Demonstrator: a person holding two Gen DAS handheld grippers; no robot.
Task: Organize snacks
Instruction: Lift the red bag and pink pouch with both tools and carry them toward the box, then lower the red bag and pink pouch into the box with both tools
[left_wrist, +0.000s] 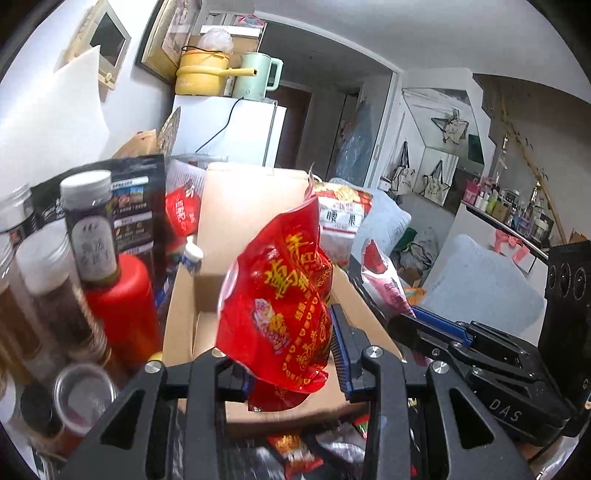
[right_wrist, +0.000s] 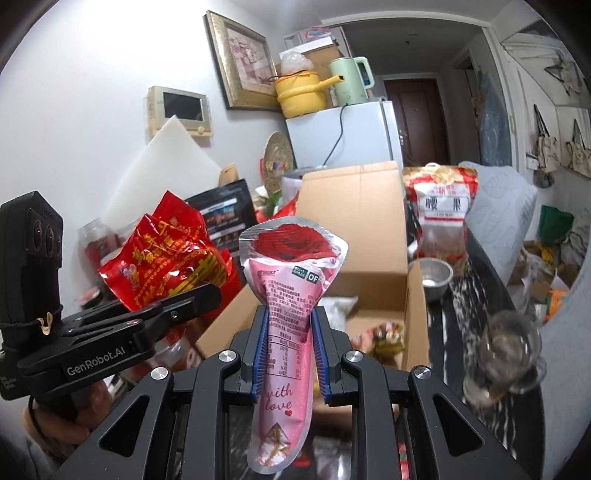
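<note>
Cluttered dark tabletop (right_wrist: 476, 295) carries an open brown cardboard box (right_wrist: 354, 206), positioned centrally, apparently as the collection point for snacks. Left gripper (left_wrist: 291, 363) is clamped on a crinkled red foil snack bag with yellow lettering (left_wrist: 284, 291), held above the box opening. Right gripper (right_wrist: 289, 354) is closed tight on a pink rose-printed pouch (right_wrist: 291, 280), held upright just short of the box, probably for deposit.

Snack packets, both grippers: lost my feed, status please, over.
Left gripper shut on red snack bag. Right gripper shut on pink rose packet. Both held above open cardboard box. Nothing blocking the box, over.
</note>
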